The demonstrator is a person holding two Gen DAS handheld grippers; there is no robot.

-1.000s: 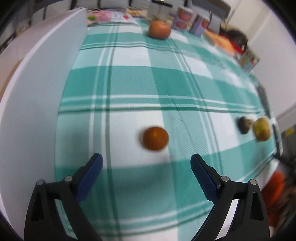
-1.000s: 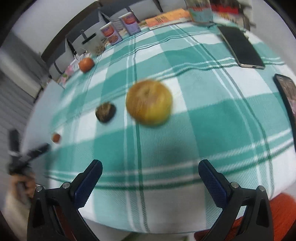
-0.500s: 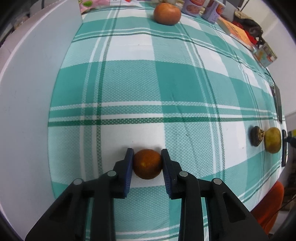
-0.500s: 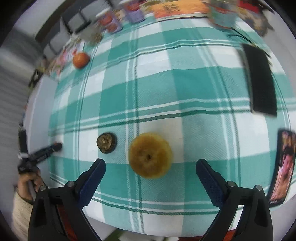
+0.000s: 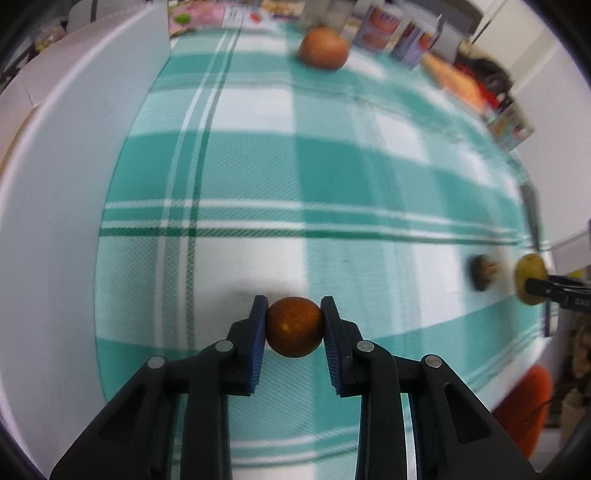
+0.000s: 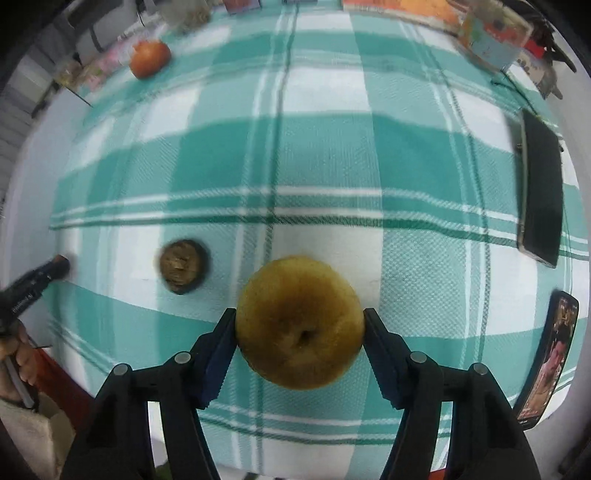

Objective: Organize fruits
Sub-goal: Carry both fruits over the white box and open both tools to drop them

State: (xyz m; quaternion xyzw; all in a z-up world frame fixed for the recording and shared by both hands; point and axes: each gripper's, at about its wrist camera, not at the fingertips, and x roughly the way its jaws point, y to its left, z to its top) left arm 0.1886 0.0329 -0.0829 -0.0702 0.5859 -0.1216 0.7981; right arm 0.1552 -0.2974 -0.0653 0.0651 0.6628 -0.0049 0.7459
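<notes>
Writing on the far cartons (image 5: 384,26) is too blurred to read, and white print on the left gripper's arm in the right view is illegible. Left gripper (image 5: 294,325) clamps a small round orange fruit (image 5: 294,326) over the teal-and-white checked tablecloth (image 5: 258,177). Right gripper (image 6: 300,328), whose jaws have just been closing, presses both pads against a yellow-brown apple (image 6: 300,323). A dark brown wrinkled fruit (image 6: 183,266) lies beside it, blurred.

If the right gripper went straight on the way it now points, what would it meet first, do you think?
The right gripper points down at the checked tablecloth; the yellow fruit between its jaws would press into the cloth first, probably.
</notes>
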